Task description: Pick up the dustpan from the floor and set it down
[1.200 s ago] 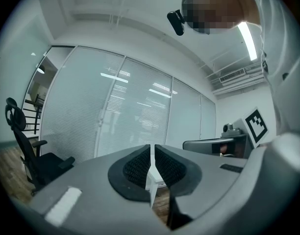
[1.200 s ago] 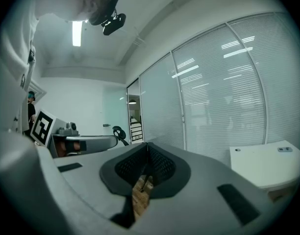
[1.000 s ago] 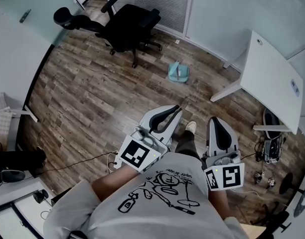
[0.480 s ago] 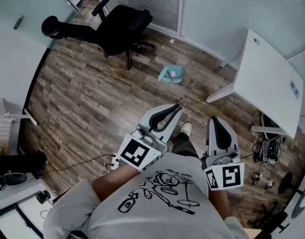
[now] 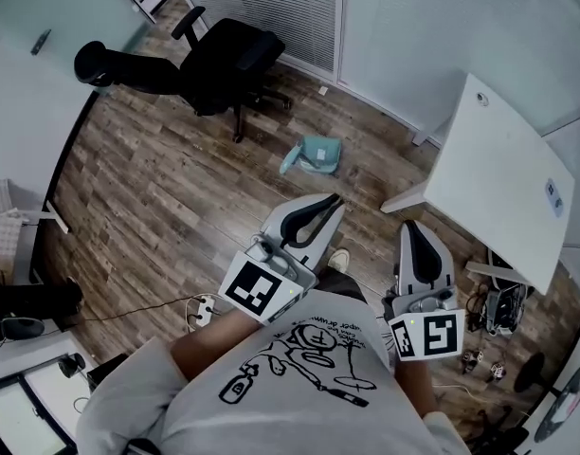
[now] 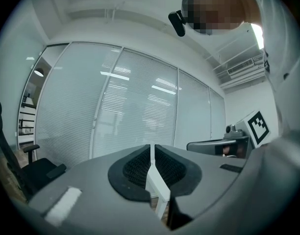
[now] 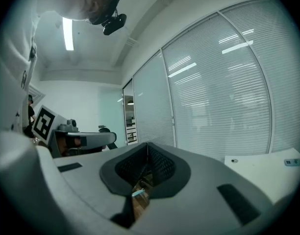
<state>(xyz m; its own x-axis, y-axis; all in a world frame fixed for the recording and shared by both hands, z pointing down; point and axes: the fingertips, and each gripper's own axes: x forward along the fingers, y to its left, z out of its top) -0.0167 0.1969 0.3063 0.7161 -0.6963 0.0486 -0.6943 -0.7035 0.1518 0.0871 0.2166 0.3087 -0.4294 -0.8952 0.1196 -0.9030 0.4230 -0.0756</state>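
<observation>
In my head view, the black swivel office chair (image 5: 224,64) stands up-left of the teal plastic dustpan (image 5: 314,154), well apart from it. The dustpan lies untouched on the brown wood-plank floor (image 5: 148,188). Lower-left of the dustpan, a thin black cable (image 5: 129,316) runs to a white power strip (image 5: 203,303). Directly below the dustpan, the left tool (image 5: 330,204) is pinched together on nothing. A pale shoe (image 5: 339,259) shows just below that. Lower-right of the dustpan, the right tool (image 5: 410,228) is likewise closed and empty. The white rectangular counter (image 5: 503,178) stands right of the dustpan, apart from it.

The left gripper view adds the pads meeting at a hairline slit, with glass walls and slatted blinds (image 6: 135,106) beyond. Only the right gripper view catches the dustpan from tool level, as a teal sliver low under its closed jaws.

My grey T-shirt (image 5: 309,387) carries a black line drawing. Its lettering is too small to read.
</observation>
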